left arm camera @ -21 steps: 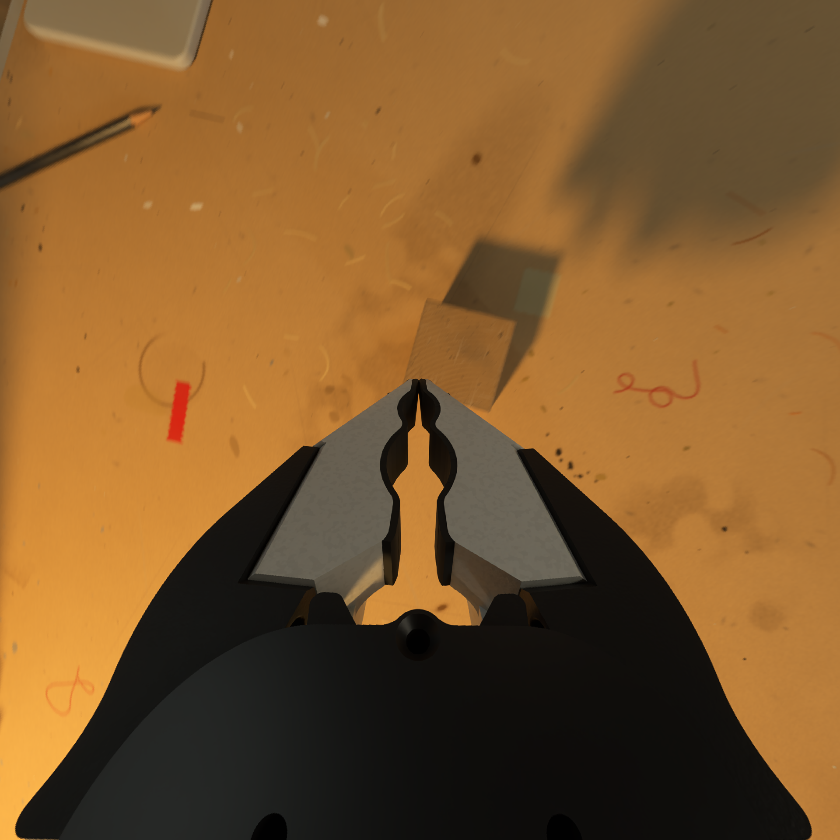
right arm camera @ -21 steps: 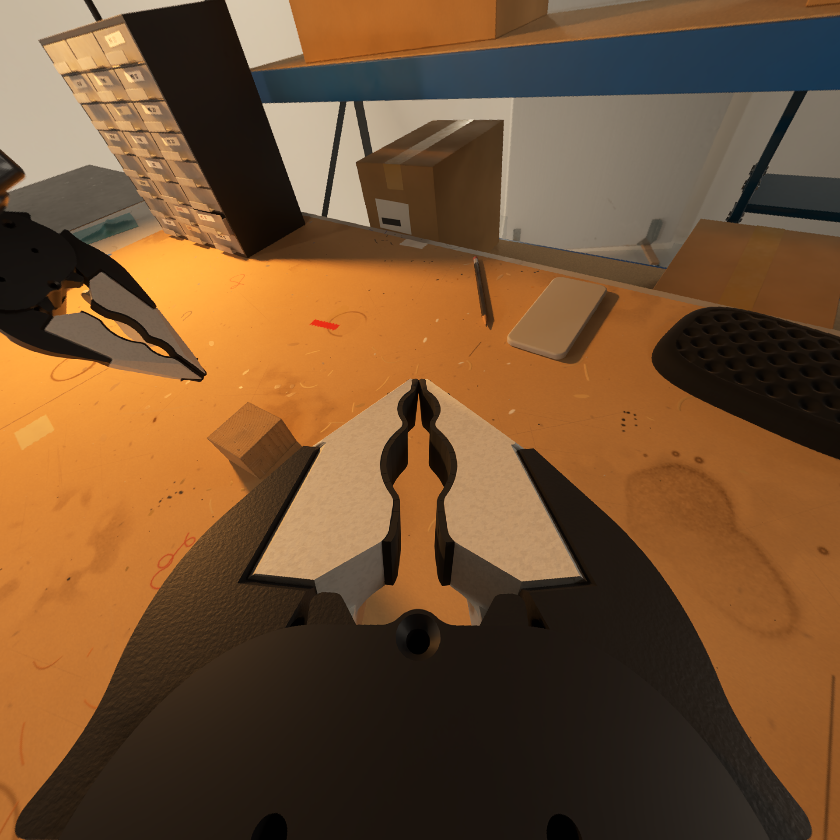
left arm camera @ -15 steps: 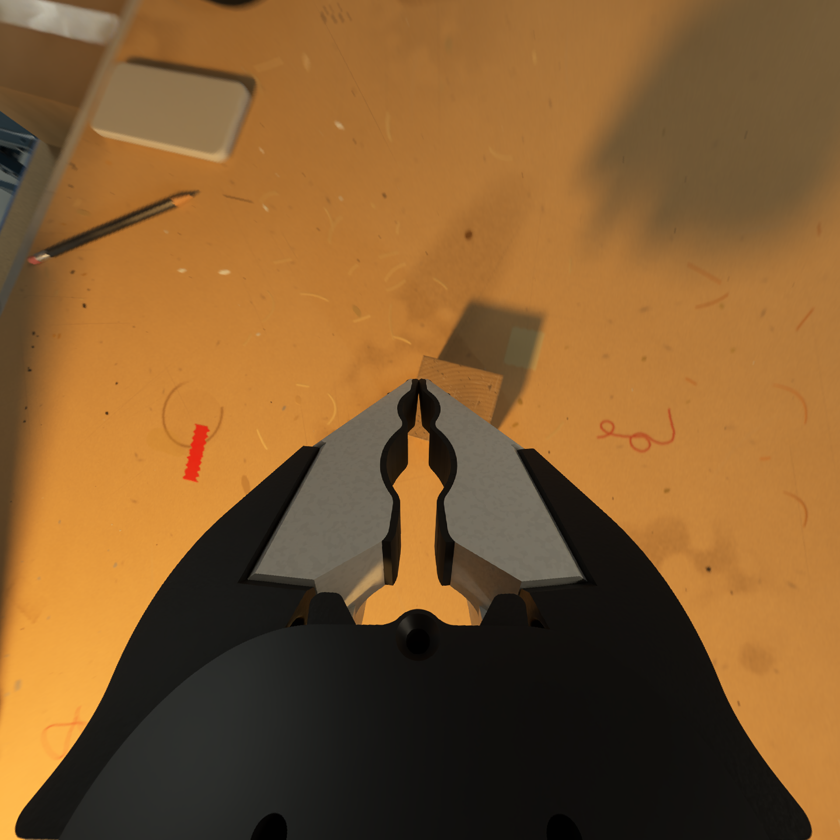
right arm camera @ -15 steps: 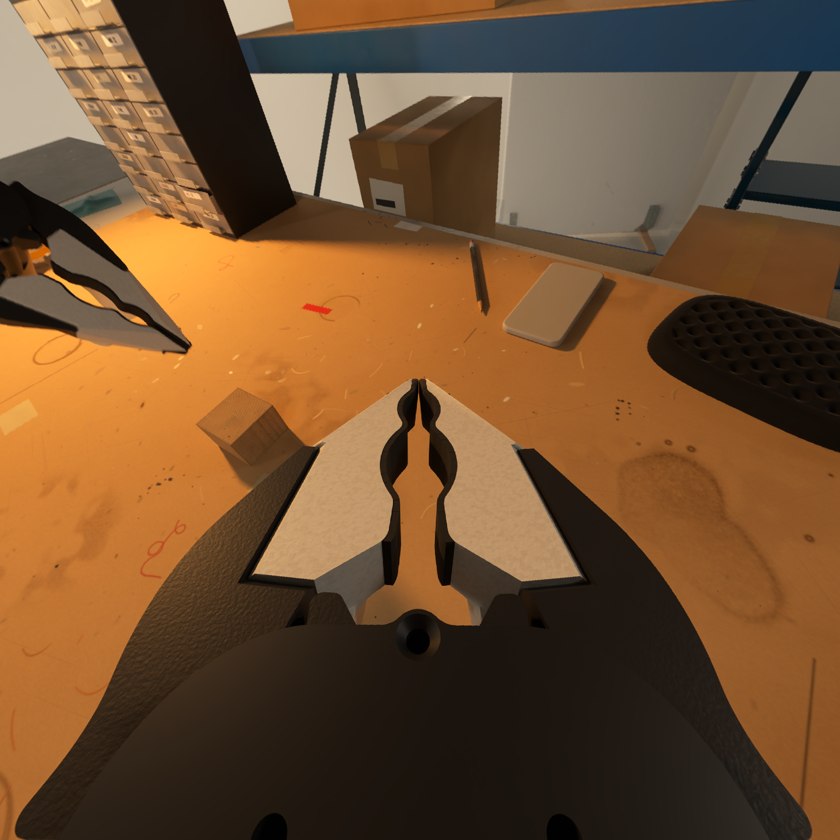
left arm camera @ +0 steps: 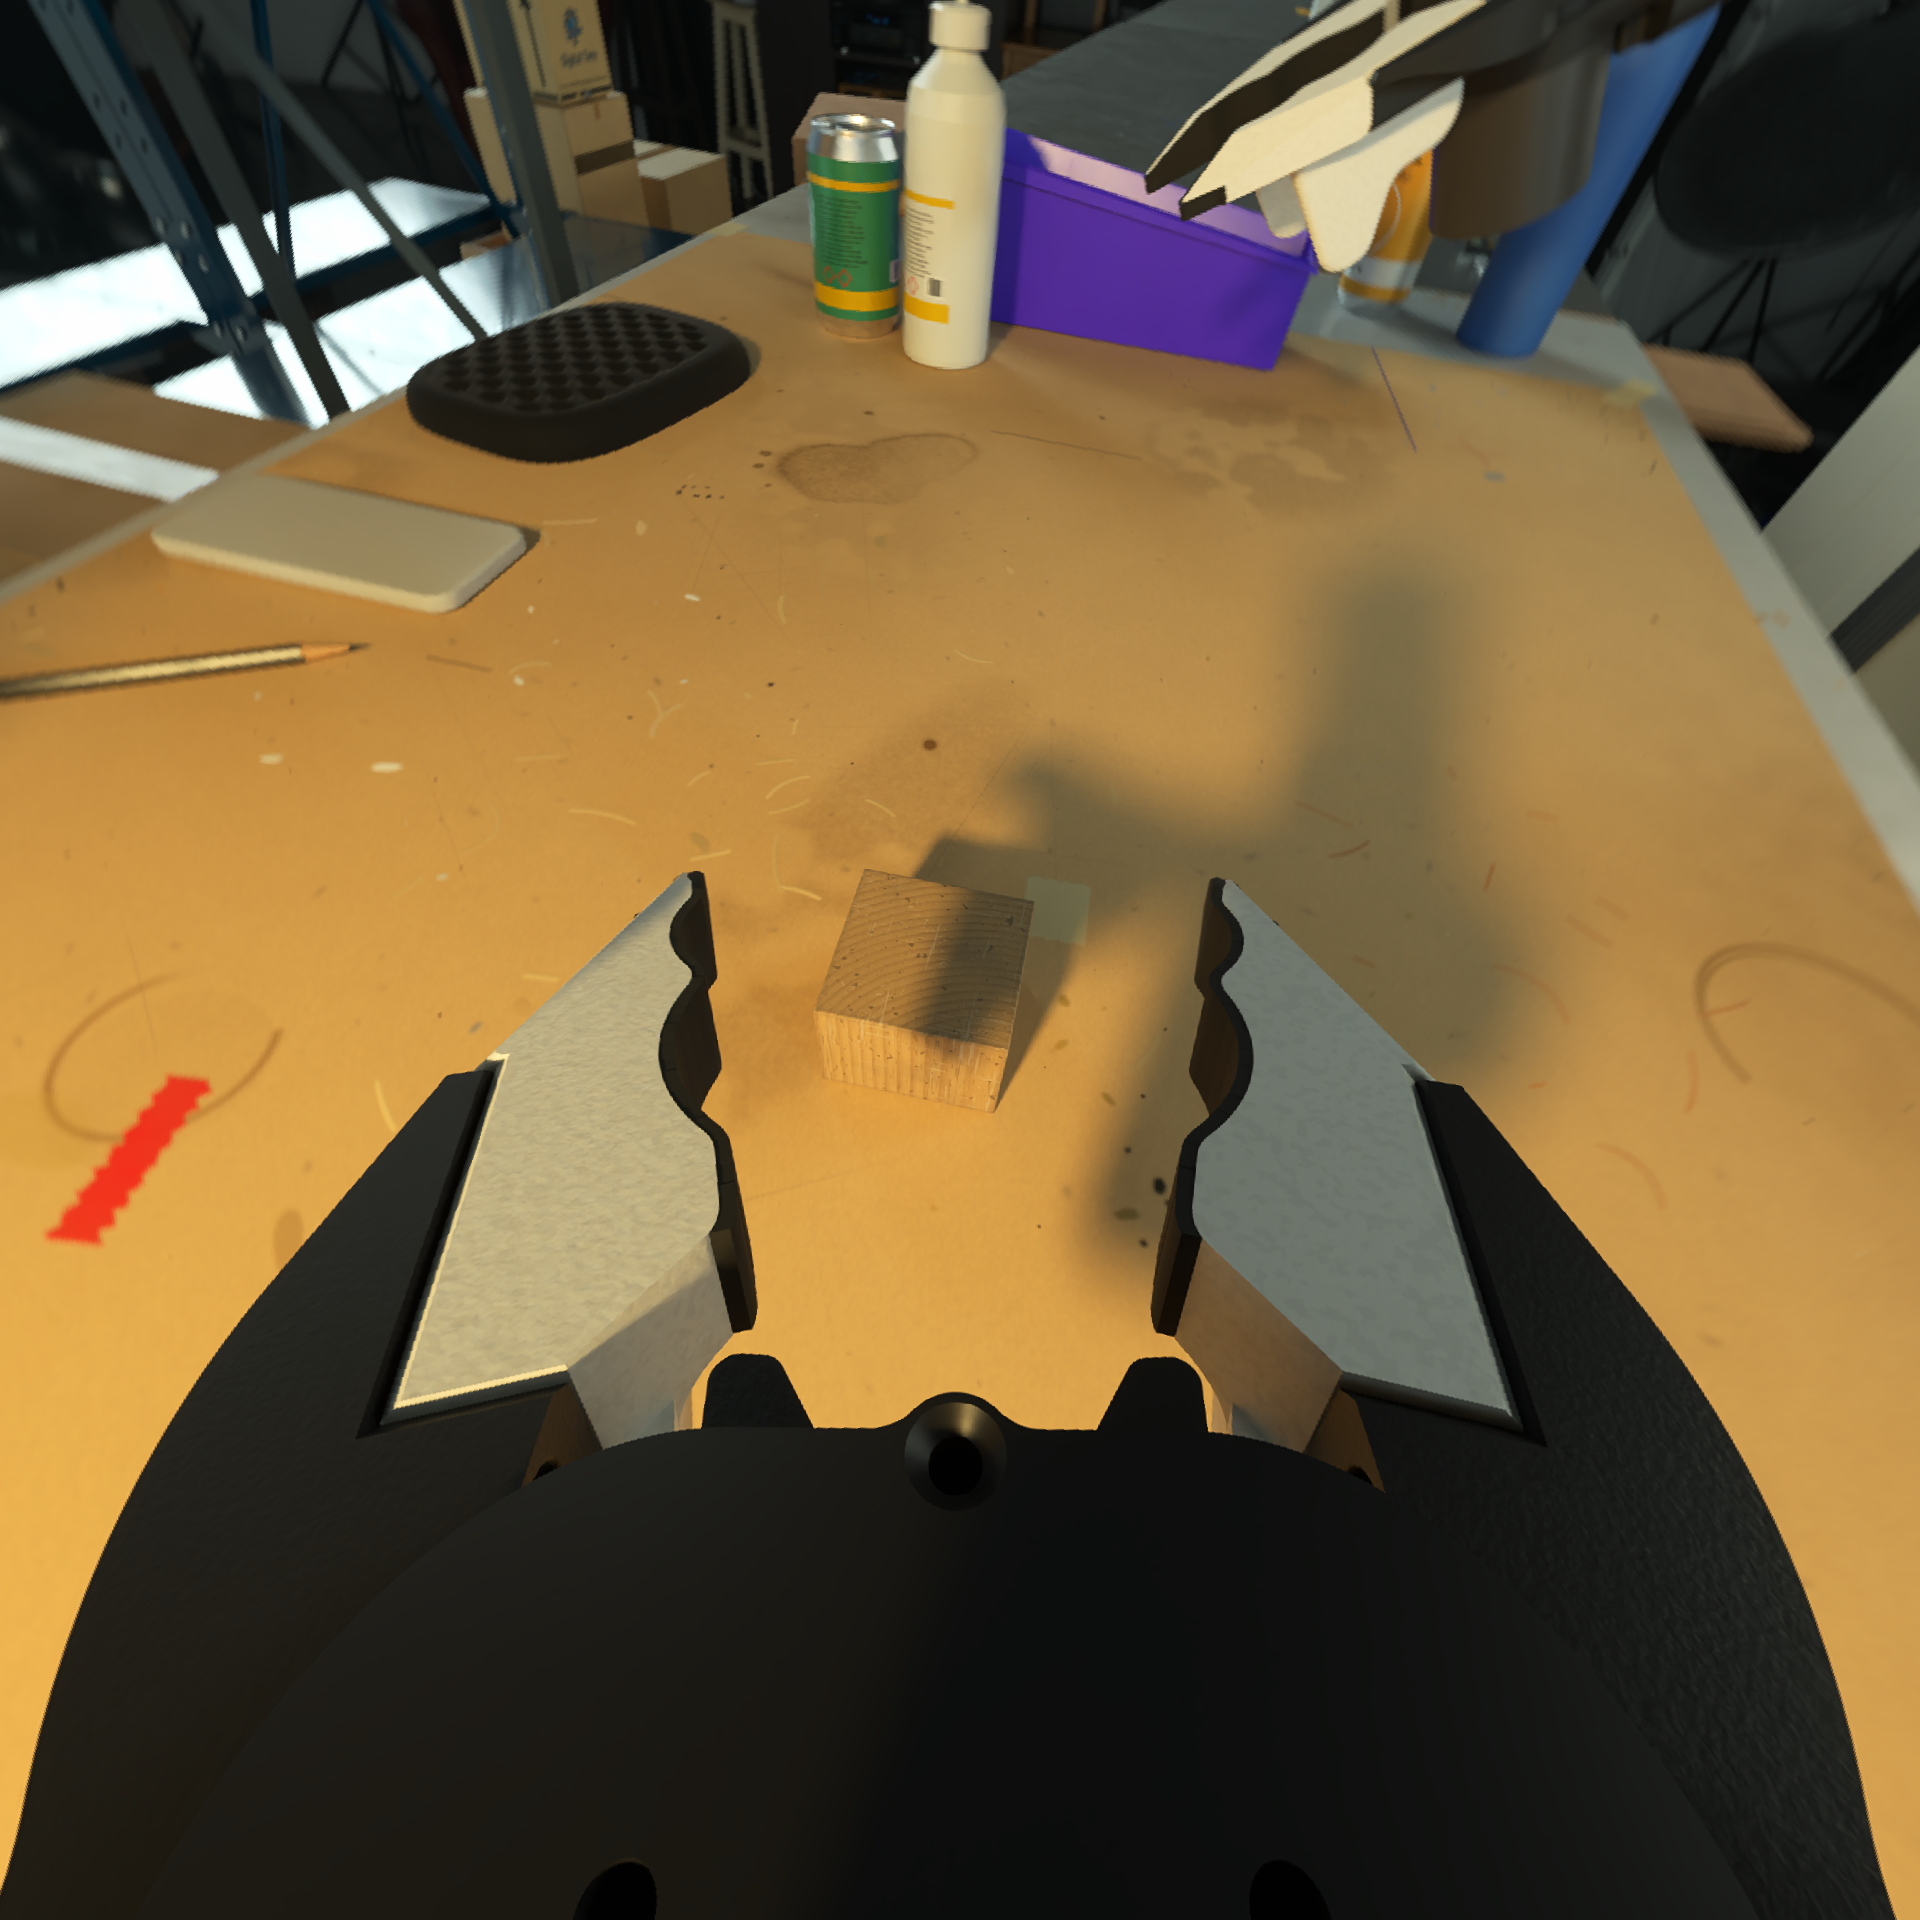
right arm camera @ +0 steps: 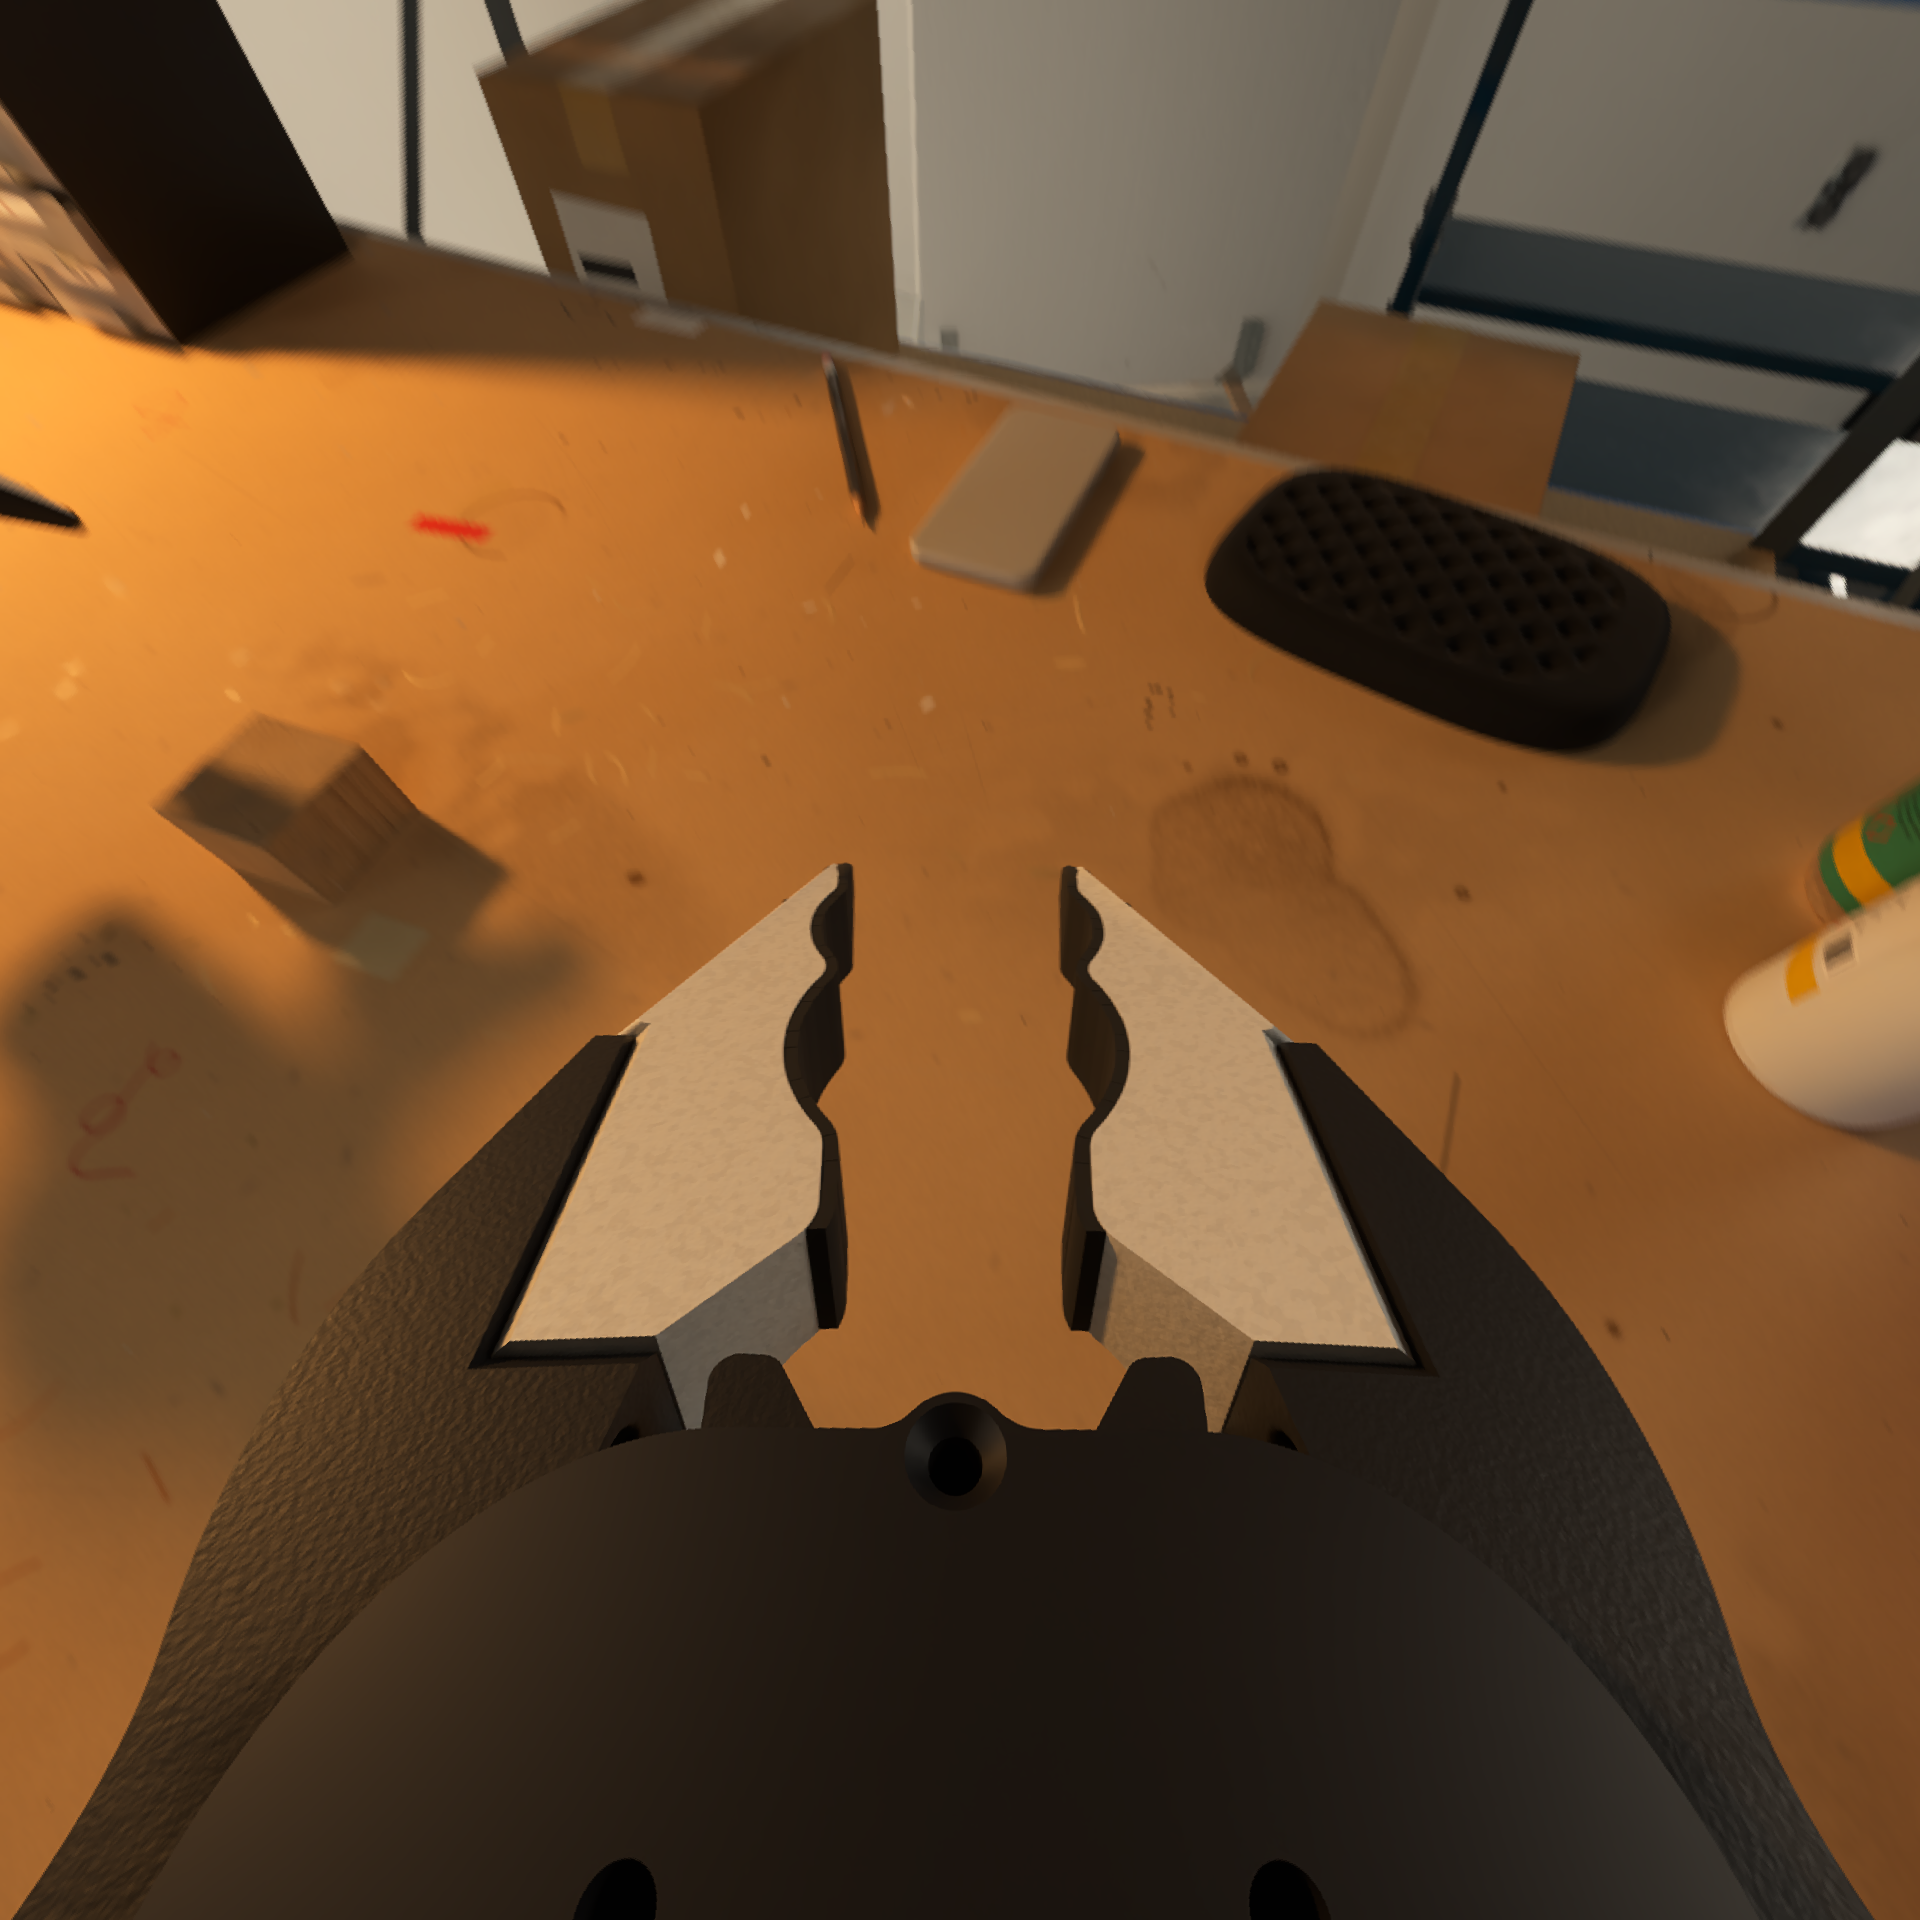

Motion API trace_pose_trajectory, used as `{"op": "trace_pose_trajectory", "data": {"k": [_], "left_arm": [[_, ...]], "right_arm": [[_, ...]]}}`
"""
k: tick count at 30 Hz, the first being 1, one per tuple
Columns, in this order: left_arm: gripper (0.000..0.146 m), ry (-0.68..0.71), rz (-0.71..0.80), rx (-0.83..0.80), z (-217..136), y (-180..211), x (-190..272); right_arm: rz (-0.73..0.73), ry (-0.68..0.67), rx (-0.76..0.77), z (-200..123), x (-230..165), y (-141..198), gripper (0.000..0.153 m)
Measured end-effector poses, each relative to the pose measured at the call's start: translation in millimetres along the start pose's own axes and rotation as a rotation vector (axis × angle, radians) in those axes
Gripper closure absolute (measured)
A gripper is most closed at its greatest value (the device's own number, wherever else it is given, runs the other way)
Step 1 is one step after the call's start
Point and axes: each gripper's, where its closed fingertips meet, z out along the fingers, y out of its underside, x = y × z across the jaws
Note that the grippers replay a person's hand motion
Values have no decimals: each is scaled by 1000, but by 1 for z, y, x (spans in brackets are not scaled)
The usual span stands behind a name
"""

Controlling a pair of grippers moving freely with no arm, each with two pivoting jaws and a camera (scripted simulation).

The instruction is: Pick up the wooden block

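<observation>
The wooden block (left arm camera: 925,987) is a small light-wood cube standing on the orange worktable (left arm camera: 1143,644). My left gripper (left arm camera: 956,894) is wide open, with the block between its fingertips and touching neither finger. In the right wrist view the block (right arm camera: 301,821) lies blurred at the left, well to the left of my right gripper (right arm camera: 956,883), which is open and empty above bare table. The right gripper also shows at the top right of the left wrist view (left arm camera: 1299,135), raised above the table.
At the far end stand a green can (left arm camera: 854,223), a white bottle (left arm camera: 951,197) and a purple bin (left arm camera: 1132,260). A black perforated pad (left arm camera: 577,379), a pale flat slab (left arm camera: 343,540) and a pencil (left arm camera: 177,665) lie at the left. A red mark (left arm camera: 130,1158) is on the table.
Both grippers have opened from shut. The left wrist view has tilted up from looking down at the table, and the block now sits between its fingers. The right view has swung right.
</observation>
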Motion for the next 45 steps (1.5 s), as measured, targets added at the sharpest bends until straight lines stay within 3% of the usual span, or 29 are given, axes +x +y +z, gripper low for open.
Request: {"op": "trace_pose_trajectory", "data": {"k": [5, 14, 20, 23, 25, 28, 33, 40, 45], "left_arm": [[45, 26, 178, -95, 21, 16, 9], [48, 54, 287, -261, 67, 57, 1], [60, 26, 305, -372, 79, 81, -10], [77, 14, 325, -376, 76, 82, -10], [78, 30, 316, -371, 74, 83, -10], [78, -3, 291, -321, 66, 68, -13], [78, -49, 112, -141, 63, 11, 2], [78, -41, 225, -262, 91, 4, 22], [78, -63, 146, -305, 102, 13, 16]], "right_arm": [[41, 25, -89, 1, 26, 48, 100], [190, 55, -97, 20, 52, 79, 96], [202, 47, -63, 19, 54, 73, 94], [207, 40, -56, 19, 54, 72, 95], [212, 34, -60, 20, 54, 73, 95], [228, 34, -81, 22, 55, 77, 96], [253, 40, -87, 25, 58, 79, 96], [265, 30, -96, 26, 56, 82, 96], [263, 16, -95, 29, 54, 81, 96]]}}
